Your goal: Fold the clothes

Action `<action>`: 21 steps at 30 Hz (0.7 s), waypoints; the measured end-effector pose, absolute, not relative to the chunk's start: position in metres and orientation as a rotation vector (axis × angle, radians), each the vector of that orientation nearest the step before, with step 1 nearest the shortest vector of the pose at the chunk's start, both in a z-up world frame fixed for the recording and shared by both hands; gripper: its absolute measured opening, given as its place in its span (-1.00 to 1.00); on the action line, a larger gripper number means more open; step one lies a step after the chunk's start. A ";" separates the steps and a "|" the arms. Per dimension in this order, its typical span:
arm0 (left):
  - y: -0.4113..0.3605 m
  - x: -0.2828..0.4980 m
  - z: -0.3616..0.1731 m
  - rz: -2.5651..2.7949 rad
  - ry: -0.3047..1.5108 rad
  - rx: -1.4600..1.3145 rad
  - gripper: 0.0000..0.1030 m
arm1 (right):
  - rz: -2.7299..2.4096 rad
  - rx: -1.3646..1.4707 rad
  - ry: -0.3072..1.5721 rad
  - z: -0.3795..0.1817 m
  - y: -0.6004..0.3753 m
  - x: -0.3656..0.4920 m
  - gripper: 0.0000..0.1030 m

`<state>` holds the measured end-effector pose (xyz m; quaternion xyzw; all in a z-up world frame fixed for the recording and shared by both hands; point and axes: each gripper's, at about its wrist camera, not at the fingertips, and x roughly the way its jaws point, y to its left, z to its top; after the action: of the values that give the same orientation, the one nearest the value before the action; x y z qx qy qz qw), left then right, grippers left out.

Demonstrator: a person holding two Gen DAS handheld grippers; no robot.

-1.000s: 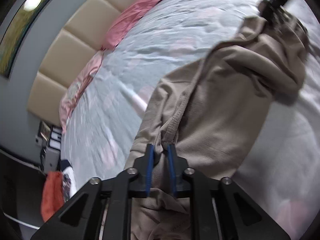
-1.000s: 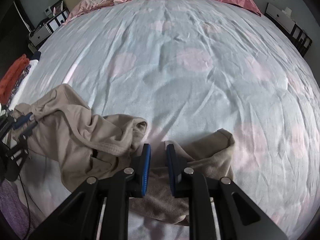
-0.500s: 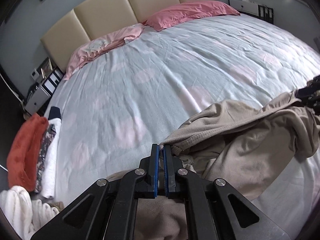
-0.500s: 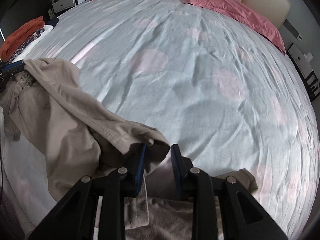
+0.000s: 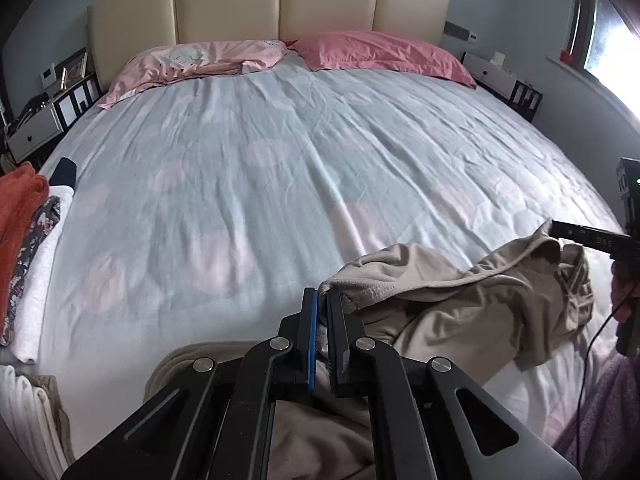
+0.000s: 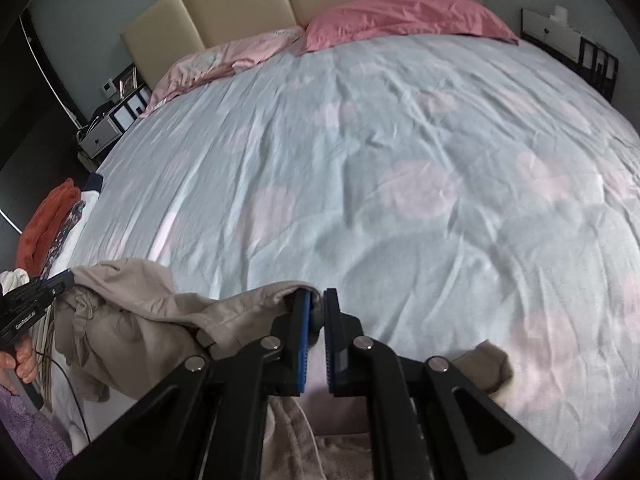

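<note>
Spread beneath us is a wide bed (image 5: 280, 184), its pale blue cover dotted with faint pink rounds and creased all over.

Nearest to us, a beige garment (image 5: 460, 304) hangs slack between our two tools at the foot of the bed. Our left hand-held gripper (image 5: 321, 300) is pressed together on a thick hemmed edge of that garment, the cloth pinched between the blue pads and running off to the right. More of the beige fabric lies bunched under and behind the left tool. Our right hand-held gripper (image 6: 316, 300) has its jaws closing on another edge of the same garment; a fold of cloth sits between its pads near the tips, and the fabric trails away to the left. In the left wrist view that right tool shows at the far right edge, its black fingers (image 5: 576, 234) meeting the garment's bunched corner, with a hand (image 5: 624, 292) on the handle below. A small beige piece (image 6: 488, 368) lies on the cover just right of the right tool.

Further left, a stack of folded clothes (image 5: 28, 248), orange, floral and white, sits along the bed's edge.

Farthest away, two pink pillows (image 5: 376, 54) lie against a cream padded headboard (image 5: 276, 4).
</note>
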<state>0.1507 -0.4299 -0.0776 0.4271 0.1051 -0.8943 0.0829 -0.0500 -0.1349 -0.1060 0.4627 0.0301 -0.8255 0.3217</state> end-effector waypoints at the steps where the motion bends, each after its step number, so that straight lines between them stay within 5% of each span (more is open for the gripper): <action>1: -0.424 0.151 -0.076 -2.700 0.307 1.290 -0.91 | -2.199 1.203 0.066 -0.103 -0.133 -0.052 -0.88; 4: -0.397 0.149 -0.079 -2.752 0.175 1.357 -0.87 | -2.293 1.208 0.093 -0.102 -0.127 -0.058 -0.88; 6: -0.382 0.147 -0.085 -2.756 0.078 1.400 -0.65 | -2.329 1.249 0.112 -0.107 -0.125 -0.064 -0.88; 8: -0.374 0.147 -0.088 -2.748 -0.004 1.411 0.29 | -2.330 1.301 0.107 -0.113 -0.119 -0.067 -0.88; 21: -0.393 0.145 -0.106 -2.587 -0.041 1.470 0.31 | -2.290 1.373 0.080 -0.127 -0.122 -0.072 -0.88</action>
<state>0.1455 -0.3933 -0.1057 0.4922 -0.0138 -0.8664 0.0827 -0.0725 -0.1223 -0.1273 0.4998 0.0291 -0.8337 0.2331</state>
